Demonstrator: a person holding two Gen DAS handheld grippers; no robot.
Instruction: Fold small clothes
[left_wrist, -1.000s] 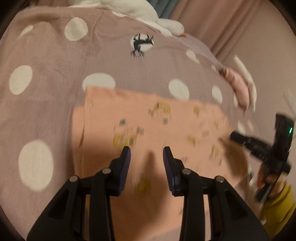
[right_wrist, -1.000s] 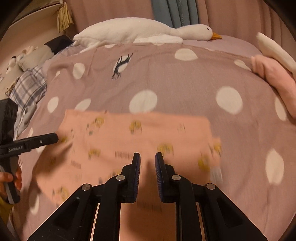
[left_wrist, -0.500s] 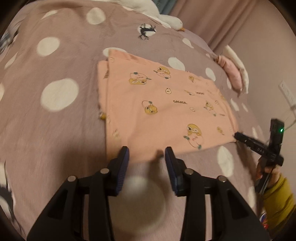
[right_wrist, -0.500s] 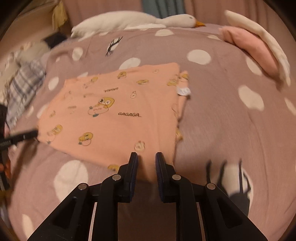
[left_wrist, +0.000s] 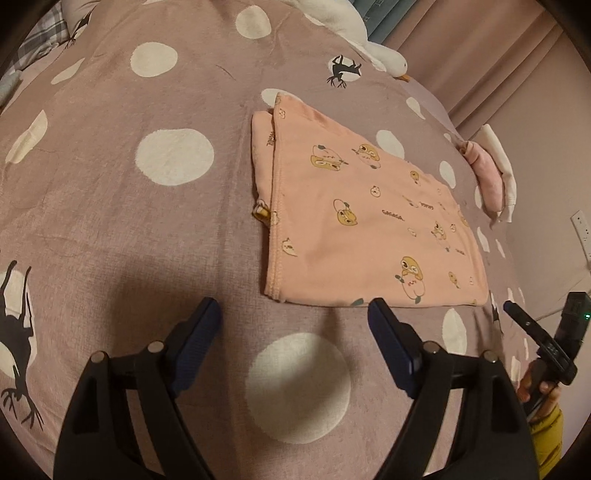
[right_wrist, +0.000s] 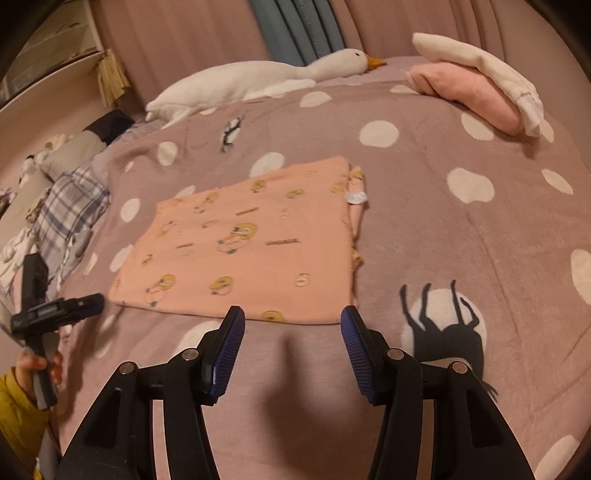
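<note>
A peach garment (left_wrist: 362, 225) printed with yellow cartoon figures lies folded flat on the mauve polka-dot bedspread (left_wrist: 147, 229); the right wrist view shows the same garment (right_wrist: 251, 243) with a white label at its right edge. My left gripper (left_wrist: 293, 314) hovers just short of the garment's near edge, its jaws opening with nothing between them. My right gripper (right_wrist: 291, 323) sits at the near edge too, jaws opening, only bedspread in the gap. Each view catches the other gripper held in a hand with a yellow sleeve: the right gripper (left_wrist: 517, 314) and the left gripper (right_wrist: 94, 301).
A white goose plush (right_wrist: 266, 79) lies along the far side of the bed. Folded pink and cream clothes (right_wrist: 476, 88) are stacked at the far right. A plaid cloth (right_wrist: 70, 218) and soft toys lie at the left. Curtains hang behind.
Both grippers let go of the peach garment and drew back to its near edge, and their jaws spread wide. The garment now lies folded flat on the bedspread.
</note>
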